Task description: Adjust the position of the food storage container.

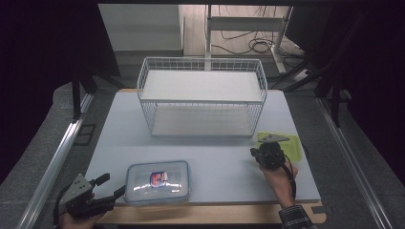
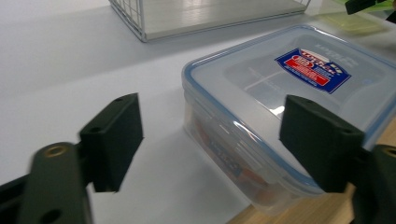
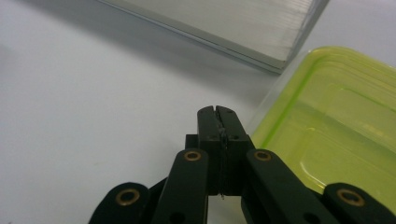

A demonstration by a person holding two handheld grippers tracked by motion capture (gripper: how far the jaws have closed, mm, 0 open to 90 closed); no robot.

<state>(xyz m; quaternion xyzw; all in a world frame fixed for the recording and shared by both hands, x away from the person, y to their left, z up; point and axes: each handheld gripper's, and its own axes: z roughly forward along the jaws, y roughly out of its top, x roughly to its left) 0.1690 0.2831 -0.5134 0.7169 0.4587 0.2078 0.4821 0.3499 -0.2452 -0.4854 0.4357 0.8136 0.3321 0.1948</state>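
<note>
A clear lidded food box [image 1: 157,181] with a blue seal and a red and blue label stands near the table's front edge, left of middle. My left gripper [image 1: 112,187] lies at its left end. In the left gripper view the left gripper [image 2: 217,140] is open, with the box's [image 2: 280,93] near corner between the jaws; the left pad stands clear of it. My right gripper [image 1: 260,151] is shut on nothing and hovers beside a yellow-green lidded box [image 1: 292,143] at the right. Its closed right gripper tips [image 3: 218,112] sit just left of that box [image 3: 336,126].
A white wire rack [image 1: 200,95] with two shelves stands at the back middle of the pale mat [image 1: 224,162]. Its lower shelf edge [image 3: 243,23] lies just ahead of the right gripper. A wooden strip [image 1: 215,214] runs along the table's front edge.
</note>
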